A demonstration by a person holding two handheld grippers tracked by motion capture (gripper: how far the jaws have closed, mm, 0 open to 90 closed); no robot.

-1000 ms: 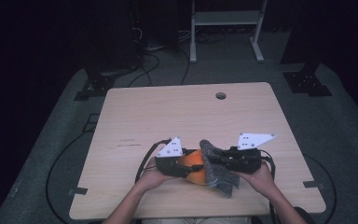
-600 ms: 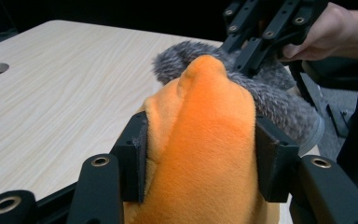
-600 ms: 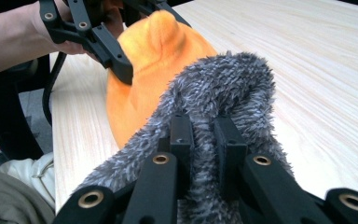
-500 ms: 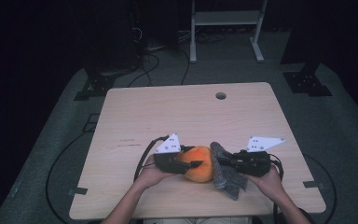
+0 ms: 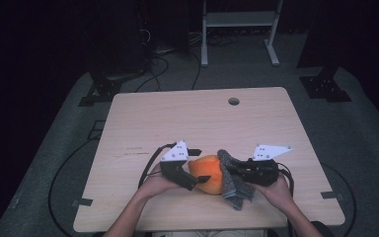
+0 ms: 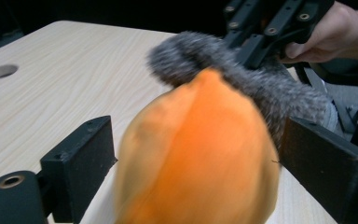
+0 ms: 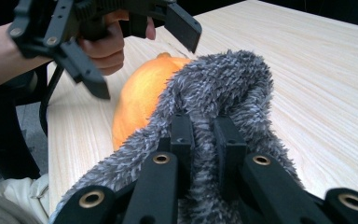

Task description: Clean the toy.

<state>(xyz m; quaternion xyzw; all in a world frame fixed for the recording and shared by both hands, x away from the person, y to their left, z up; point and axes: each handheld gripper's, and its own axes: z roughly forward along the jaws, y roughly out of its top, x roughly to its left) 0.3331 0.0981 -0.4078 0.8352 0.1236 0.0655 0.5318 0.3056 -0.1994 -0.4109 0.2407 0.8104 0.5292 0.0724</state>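
Note:
A soft orange thing (image 5: 208, 173) lies near the table's front edge, blurred in the left gripper view (image 6: 200, 154). My left gripper (image 5: 195, 170) straddles it from the left. Its jaws have just been opening and stand wide, with the orange thing between them and the pads (image 6: 81, 154) off it. A grey fuzzy cloth (image 5: 233, 185) drapes against the orange thing's right side. My right gripper (image 5: 227, 173) is shut on that cloth, whose pile bulges over the closed jaws (image 7: 205, 135) in the right gripper view.
The wooden table (image 5: 197, 118) stretches bare behind the hands, with a round cable hole (image 5: 233, 101) near its far edge. Black cables (image 5: 150, 163) trail from both grippers. A white frame (image 5: 237, 19) stands on the dark floor beyond.
The right gripper drew the grey cloth to the right, off the top of the orange thing. The left gripper's jaws have spread apart around the orange thing.

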